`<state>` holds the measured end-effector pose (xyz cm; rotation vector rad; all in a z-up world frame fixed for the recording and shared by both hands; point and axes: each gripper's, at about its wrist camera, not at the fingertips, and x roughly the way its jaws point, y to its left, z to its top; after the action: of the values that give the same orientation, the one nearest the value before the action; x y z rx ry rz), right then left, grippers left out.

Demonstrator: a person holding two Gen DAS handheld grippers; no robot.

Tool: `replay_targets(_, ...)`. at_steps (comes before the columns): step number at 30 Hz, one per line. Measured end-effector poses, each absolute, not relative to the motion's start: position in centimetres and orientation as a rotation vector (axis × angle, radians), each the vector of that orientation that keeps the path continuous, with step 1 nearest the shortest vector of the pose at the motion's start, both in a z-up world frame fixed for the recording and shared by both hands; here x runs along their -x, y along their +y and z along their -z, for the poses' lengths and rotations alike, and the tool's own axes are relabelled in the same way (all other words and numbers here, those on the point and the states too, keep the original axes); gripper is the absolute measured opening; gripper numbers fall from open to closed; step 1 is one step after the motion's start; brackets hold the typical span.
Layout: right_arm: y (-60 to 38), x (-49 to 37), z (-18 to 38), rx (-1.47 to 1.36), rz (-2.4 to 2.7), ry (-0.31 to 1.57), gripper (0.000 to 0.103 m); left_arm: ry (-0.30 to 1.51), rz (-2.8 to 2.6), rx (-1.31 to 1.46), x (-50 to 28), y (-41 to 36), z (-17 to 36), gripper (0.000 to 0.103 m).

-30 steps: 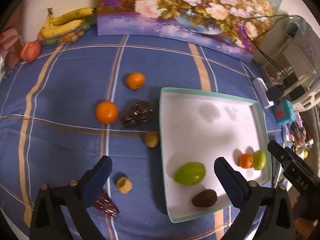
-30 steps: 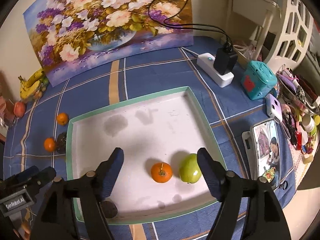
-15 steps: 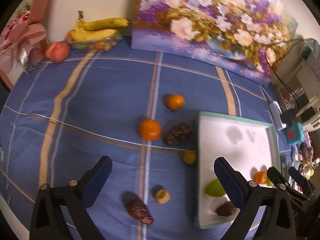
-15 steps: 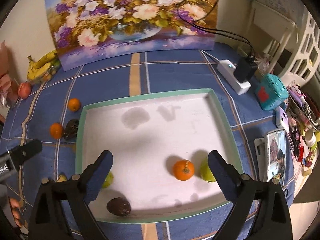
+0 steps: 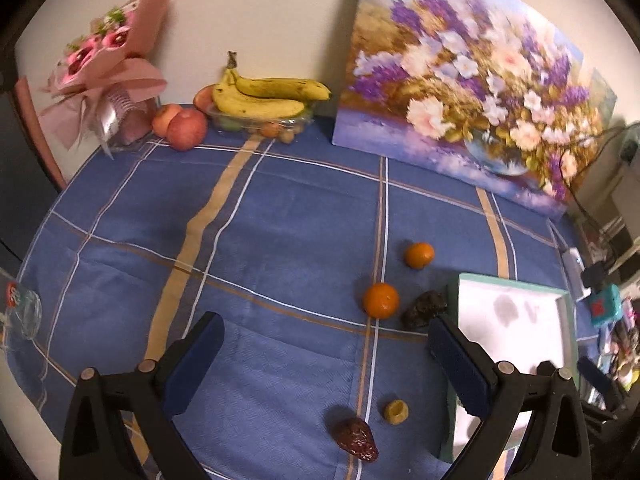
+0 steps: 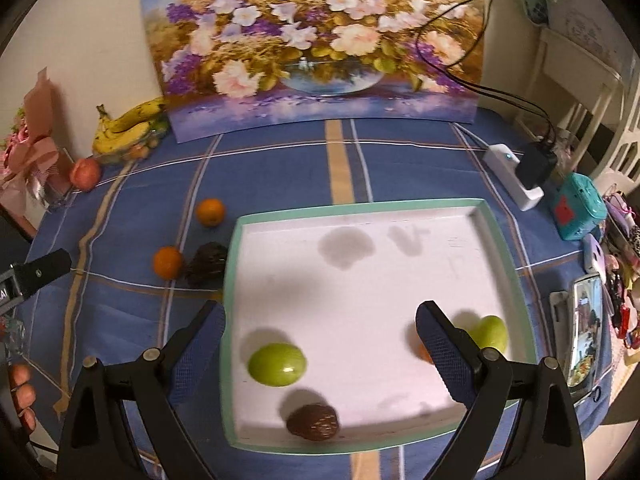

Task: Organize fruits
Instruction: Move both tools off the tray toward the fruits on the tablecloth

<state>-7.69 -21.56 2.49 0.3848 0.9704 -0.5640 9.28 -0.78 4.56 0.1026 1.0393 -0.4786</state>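
Note:
A white tray with a teal rim [image 6: 360, 205] lies on the blue checked cloth. In it are a green fruit [image 6: 277, 364], a dark brown fruit [image 6: 313, 422], a green pear-like fruit [image 6: 490, 334] and an orange [image 6: 421, 354] half hidden by a finger. My right gripper [image 6: 320, 354] hangs open above the tray's near part, holding nothing. On the cloth left of the tray [image 5: 512, 282] are two oranges [image 5: 419, 255] [image 5: 381, 300], a dark knobbly fruit [image 5: 424, 310], a small yellow fruit [image 5: 396, 411] and a red date [image 5: 357, 439]. My left gripper [image 5: 326, 360] is open and empty above the cloth.
Bananas [image 5: 268, 96] over a clear box, apples [image 5: 182, 124], a pink bouquet [image 5: 104, 68] and a flower painting [image 5: 460, 92] line the back wall. A power strip [image 6: 508, 174], teal box [image 6: 576, 210] and phone [image 6: 584, 336] sit right of the tray. A person's fingers [image 6: 22, 392] show at left.
The left view has swung left, away from the tray, bringing bananas and bouquet into sight. The right gripper's jaws have widened and it has shifted left over the tray.

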Motion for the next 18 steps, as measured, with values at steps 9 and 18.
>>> replay_targets(9,-19.2,5.9,-1.9,-0.373,0.496,1.014,0.096,1.087,0.466,-0.063,-9.4,0.9,-2.5,0.103)
replay_targets(18,-17.5,4.8,0.5,-0.389,0.474,1.087,0.096,1.252,0.487,-0.057,-8.7,0.8,2.0,0.103)
